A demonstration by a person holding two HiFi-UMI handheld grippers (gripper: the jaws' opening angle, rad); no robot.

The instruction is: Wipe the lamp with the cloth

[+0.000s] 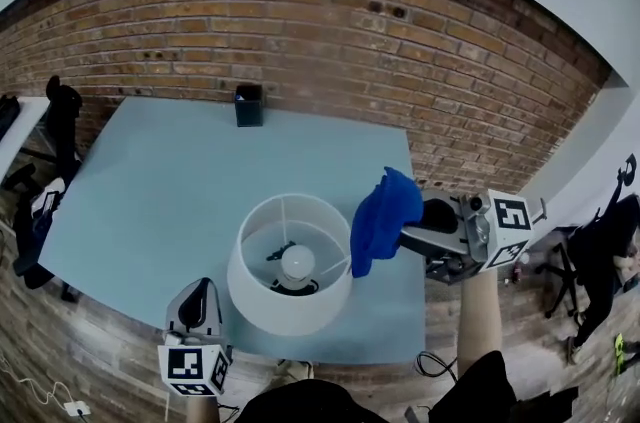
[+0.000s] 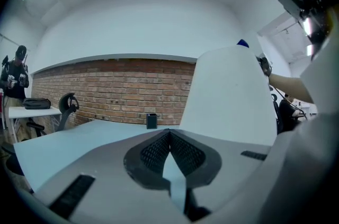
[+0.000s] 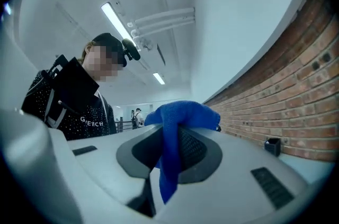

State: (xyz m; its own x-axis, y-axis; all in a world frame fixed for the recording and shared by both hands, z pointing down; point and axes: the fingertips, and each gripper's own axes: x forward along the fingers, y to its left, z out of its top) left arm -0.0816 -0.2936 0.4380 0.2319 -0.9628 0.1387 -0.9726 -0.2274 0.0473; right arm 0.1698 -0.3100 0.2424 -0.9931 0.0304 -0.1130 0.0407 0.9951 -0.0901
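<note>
A lamp with a white drum shade stands on the pale blue table near its front edge; its bulb shows inside the shade. My right gripper is shut on a blue cloth, which hangs just right of the shade's rim. In the right gripper view the cloth drapes over the closed jaws of the right gripper. My left gripper sits low at the shade's left, shut and holding nothing. From the left gripper the shade looms close ahead to the right.
A small black box stands at the table's far edge against the brick wall; the black box also shows in the left gripper view. Office chairs stand at the left, and another office chair stands at the right.
</note>
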